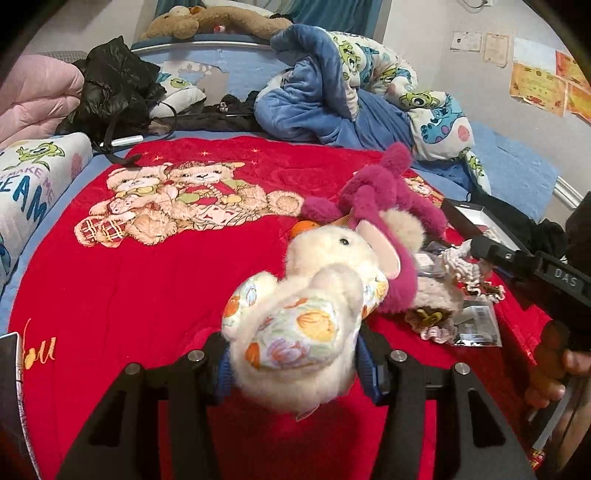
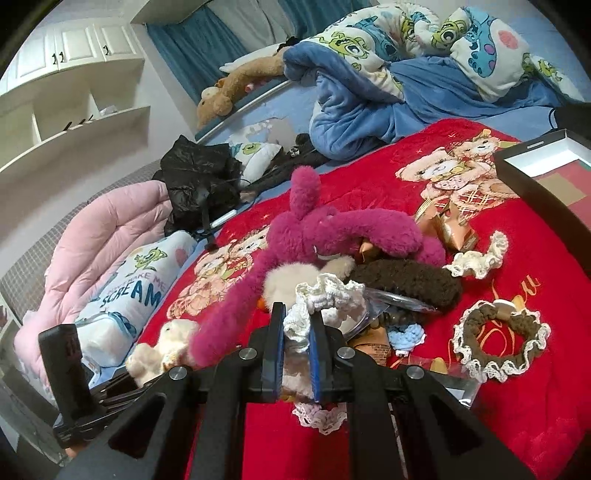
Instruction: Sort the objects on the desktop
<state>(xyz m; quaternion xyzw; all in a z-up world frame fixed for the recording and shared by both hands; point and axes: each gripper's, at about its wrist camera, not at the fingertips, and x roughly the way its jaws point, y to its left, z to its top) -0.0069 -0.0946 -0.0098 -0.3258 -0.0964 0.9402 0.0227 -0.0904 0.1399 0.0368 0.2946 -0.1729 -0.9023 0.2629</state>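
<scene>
Progress: early, most items unsorted | left gripper (image 1: 295, 363) clenched on cream plush toy (image 1: 317, 295), lifted above red blanket (image 1: 147, 288) | right gripper (image 2: 297, 356) clamped on white crochet scrunchie (image 2: 317, 299) amid pile | black box (image 2: 535, 173) nearly empty | Room: cluttered bed, blue quilt (image 2: 369, 99).

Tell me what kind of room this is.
A bedroom, most likely a child's: a bed with a red bear blanket, a rumpled cartoon duvet and a brown soft toy along the headboard.
</scene>
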